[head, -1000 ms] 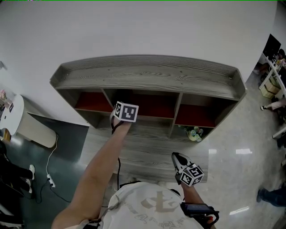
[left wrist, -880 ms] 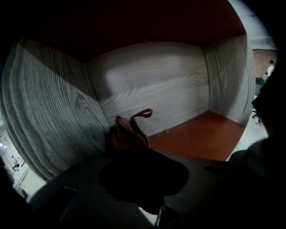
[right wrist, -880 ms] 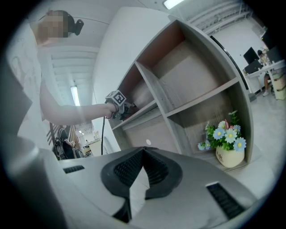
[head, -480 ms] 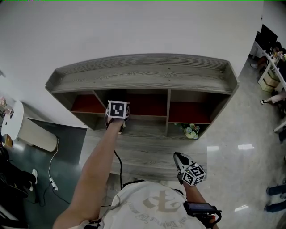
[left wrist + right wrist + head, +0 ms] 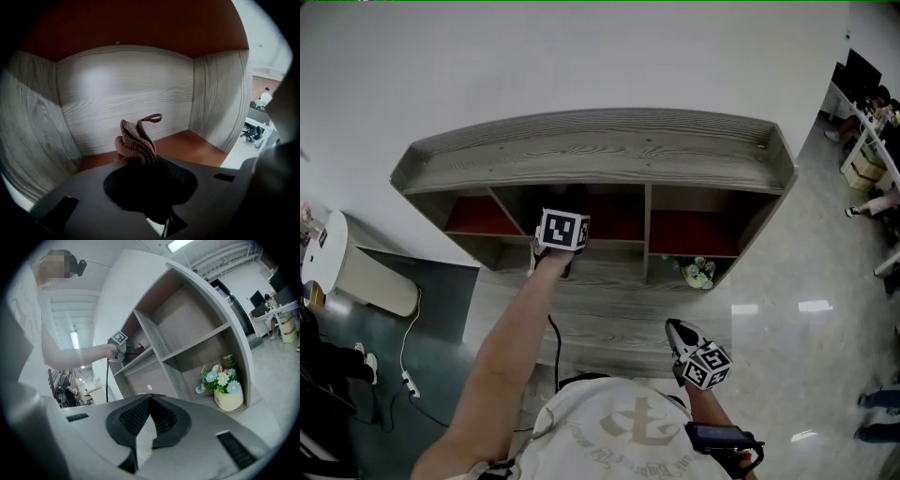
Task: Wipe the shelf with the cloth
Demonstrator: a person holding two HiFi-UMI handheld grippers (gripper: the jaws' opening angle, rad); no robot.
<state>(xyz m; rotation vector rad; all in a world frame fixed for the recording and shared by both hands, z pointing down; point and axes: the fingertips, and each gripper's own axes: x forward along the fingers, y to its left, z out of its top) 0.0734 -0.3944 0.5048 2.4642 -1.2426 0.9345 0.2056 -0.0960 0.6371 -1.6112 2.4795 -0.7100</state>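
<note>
Left gripper view: my left gripper (image 5: 143, 161) pinches a bunched brown ribbed cloth (image 5: 136, 140) mid-frame in the grey wood-grain shelf (image 5: 126, 93), my right gripper (image 5: 149, 397) closed, empty.

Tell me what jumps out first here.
The long grey wood-grain shelf unit against the white wall fills the head view, its compartments lined red-brown. The left gripper reaches into the upper middle compartment, clamped on a bunched brown ribbed cloth. A cream pot of blue and white flowers sits in the lower right compartment; the right gripper hangs shut and empty.
</note>
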